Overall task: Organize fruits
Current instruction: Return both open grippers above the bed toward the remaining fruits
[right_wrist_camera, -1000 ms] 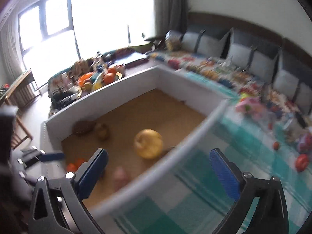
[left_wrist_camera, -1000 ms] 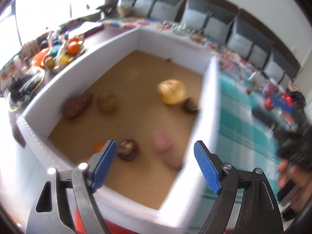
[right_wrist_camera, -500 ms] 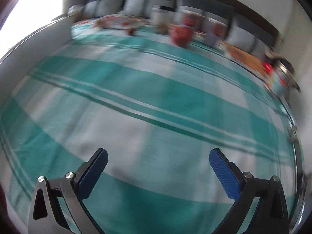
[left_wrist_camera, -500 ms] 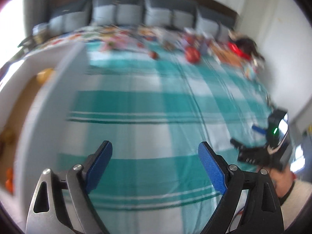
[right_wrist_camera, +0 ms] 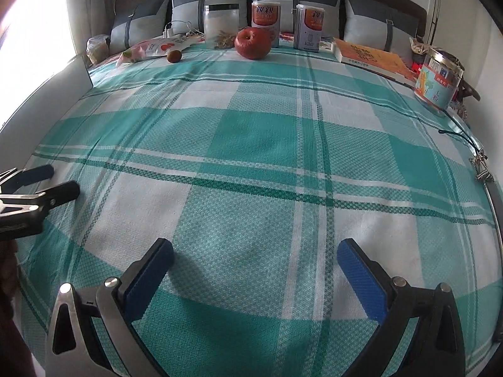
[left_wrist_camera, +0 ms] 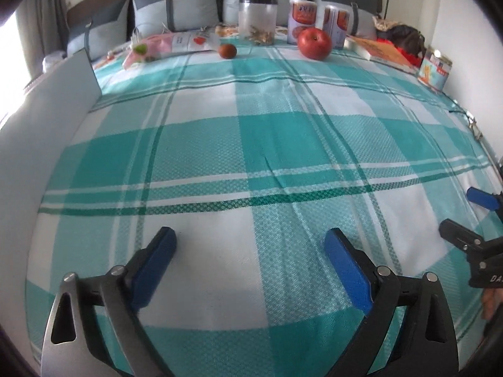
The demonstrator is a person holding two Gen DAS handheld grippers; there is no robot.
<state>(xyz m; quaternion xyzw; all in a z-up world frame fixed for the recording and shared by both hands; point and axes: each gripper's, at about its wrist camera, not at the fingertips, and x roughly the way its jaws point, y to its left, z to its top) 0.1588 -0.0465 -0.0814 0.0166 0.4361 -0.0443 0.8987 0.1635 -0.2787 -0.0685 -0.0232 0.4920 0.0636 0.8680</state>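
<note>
A red apple [left_wrist_camera: 315,43] [right_wrist_camera: 253,43] stands at the far edge of the teal checked cloth [left_wrist_camera: 251,144], and a small brown fruit [left_wrist_camera: 227,51] [right_wrist_camera: 174,55] lies to its left. Low over the near part of the cloth, my left gripper [left_wrist_camera: 248,242] has its jaws opening with nothing between them. My right gripper [right_wrist_camera: 255,249] hangs open and empty beside it, over the same cloth. Each gripper shows at the edge of the other's view. Both fruits lie far ahead of the fingers.
A white box wall [left_wrist_camera: 47,125] borders the cloth on the left. Behind the fruits stand a clear jar [left_wrist_camera: 257,20], two cans [left_wrist_camera: 301,19], snack packets [left_wrist_camera: 166,44] and cushions. An orange book [right_wrist_camera: 367,56], a tin [right_wrist_camera: 437,78] and a keyring [right_wrist_camera: 479,166] lie at the right.
Both views swung away from the white box of fruits to the checked cloth, and both grippers came lower. The left jaws stand wider than before.
</note>
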